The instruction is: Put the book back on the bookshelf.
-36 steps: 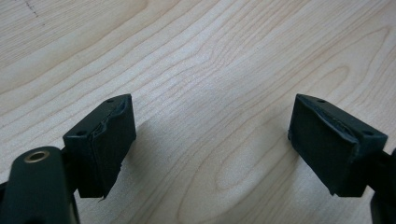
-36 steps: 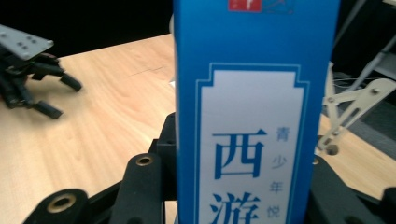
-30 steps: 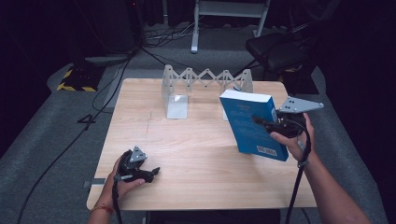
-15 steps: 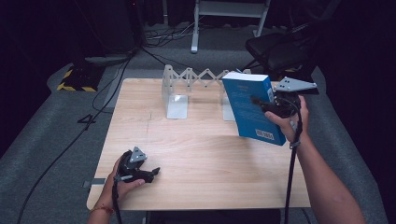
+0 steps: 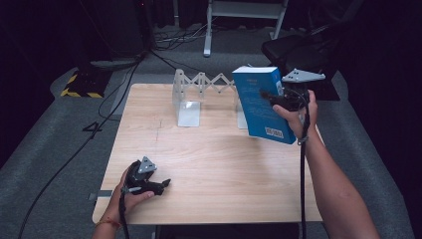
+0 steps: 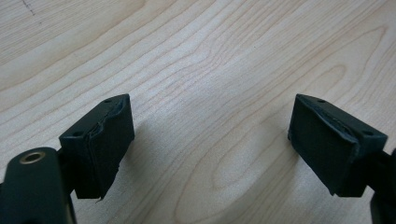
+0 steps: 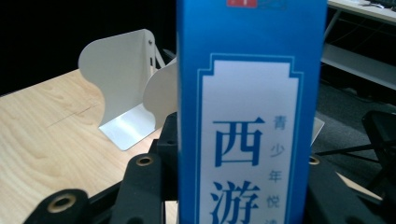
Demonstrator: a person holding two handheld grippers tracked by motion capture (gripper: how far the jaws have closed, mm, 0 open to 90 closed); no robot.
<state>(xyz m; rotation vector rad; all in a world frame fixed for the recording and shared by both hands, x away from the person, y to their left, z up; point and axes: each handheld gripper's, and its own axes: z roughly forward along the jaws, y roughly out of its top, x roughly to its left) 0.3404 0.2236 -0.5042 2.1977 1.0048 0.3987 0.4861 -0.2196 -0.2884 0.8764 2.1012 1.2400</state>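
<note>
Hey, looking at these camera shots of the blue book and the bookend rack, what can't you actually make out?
- Blue book: right gripper view, title cut off by the top and bottom edges.
- Right gripper: high view, its jaw tips are hidden behind the book.
- Bookend rack: high view, its right end is covered by the book.
- Barcode label: high view, too small to read.
- Left gripper: high view, jaw gap too small to judge.
</note>
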